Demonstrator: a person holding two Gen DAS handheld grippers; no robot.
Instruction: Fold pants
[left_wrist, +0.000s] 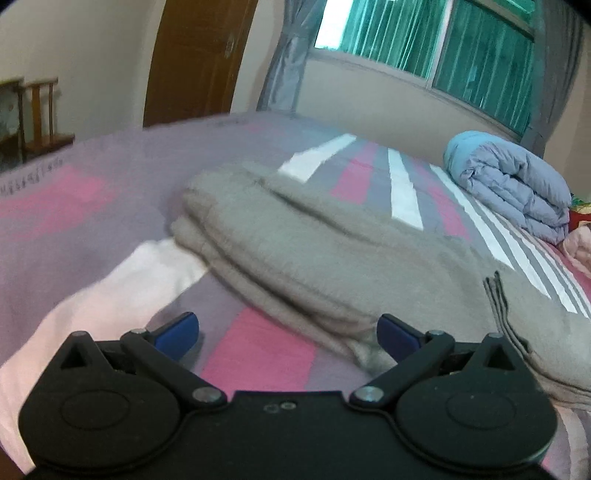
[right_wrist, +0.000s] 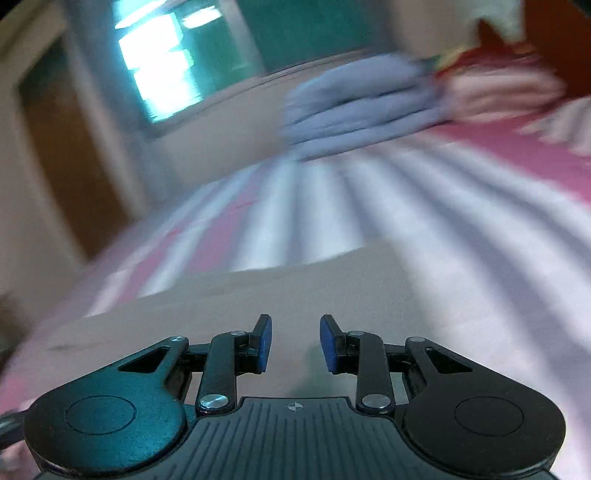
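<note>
The beige fleece pants (left_wrist: 325, 258) lie folded in a thick stack on the striped bed sheet (left_wrist: 258, 350), running from the middle of the left wrist view to its right edge. My left gripper (left_wrist: 288, 334) is open wide and empty, low over the sheet just in front of the stack's near edge. In the right wrist view, which is blurred by motion, the pants (right_wrist: 258, 295) fill the area under and ahead of my right gripper (right_wrist: 295, 343). That gripper is partly open with nothing between its blue pads.
A folded blue quilt (left_wrist: 517, 188) sits at the far right of the bed; it also shows in the right wrist view (right_wrist: 362, 107), next to pink bedding (right_wrist: 502, 92). A wooden door (left_wrist: 195, 59), a curtained window (left_wrist: 443, 40) and a wooden chair (left_wrist: 40, 114) stand beyond the bed.
</note>
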